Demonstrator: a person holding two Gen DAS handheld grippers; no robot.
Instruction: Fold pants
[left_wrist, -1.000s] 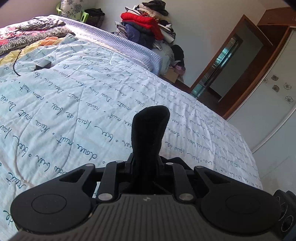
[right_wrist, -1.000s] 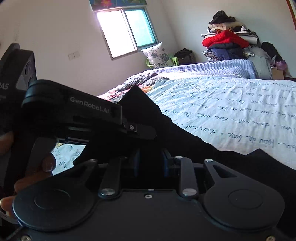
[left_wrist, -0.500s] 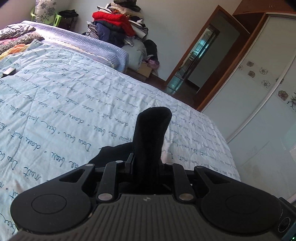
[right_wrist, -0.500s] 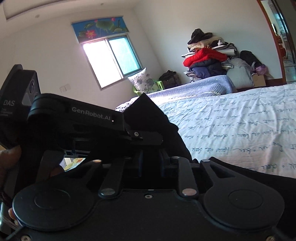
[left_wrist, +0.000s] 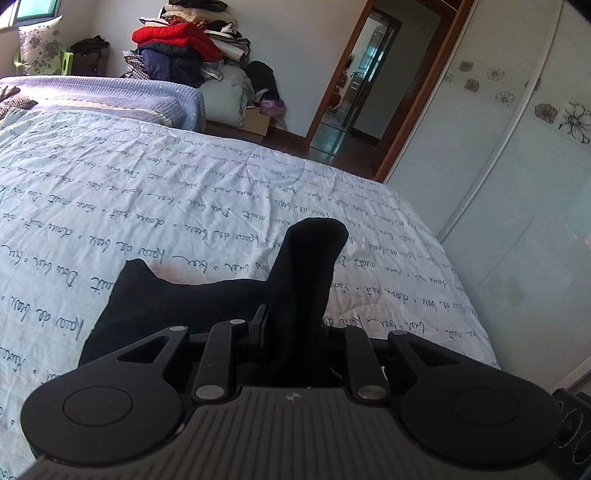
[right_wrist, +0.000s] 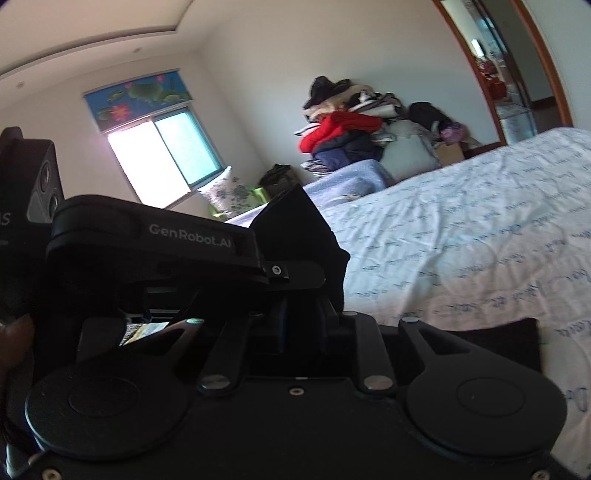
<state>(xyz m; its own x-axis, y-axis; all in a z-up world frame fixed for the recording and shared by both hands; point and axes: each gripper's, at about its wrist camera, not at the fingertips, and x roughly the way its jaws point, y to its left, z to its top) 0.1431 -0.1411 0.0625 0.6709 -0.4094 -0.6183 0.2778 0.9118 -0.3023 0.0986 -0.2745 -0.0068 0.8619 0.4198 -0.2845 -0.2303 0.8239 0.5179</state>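
Observation:
The black pants (left_wrist: 173, 306) lie partly on the pale blue bedspread (left_wrist: 184, 206) with script print. My left gripper (left_wrist: 295, 325) is shut on a bunched fold of the pants that sticks up between its jaws. My right gripper (right_wrist: 301, 317) is shut on another edge of the pants (right_wrist: 306, 229), which stands up as a dark peak; more black cloth (right_wrist: 509, 339) shows low at the right. The left gripper's body (right_wrist: 155, 236) sits close on the left in the right wrist view. The fingertips of both grippers are hidden by cloth.
A pile of clothes (left_wrist: 177, 40) with a red jacket stands against the far wall. A purple-blue blanket (left_wrist: 110, 92) lies across the bed's far end. A doorway (left_wrist: 362, 85) and a white wardrobe (left_wrist: 517, 184) are at the right. A window (right_wrist: 162, 155) is at the left.
Both grippers have swung to the right across the bed with the pants held. More black cloth now lies on the bedspread in the left wrist view. The right view has tilted upward.

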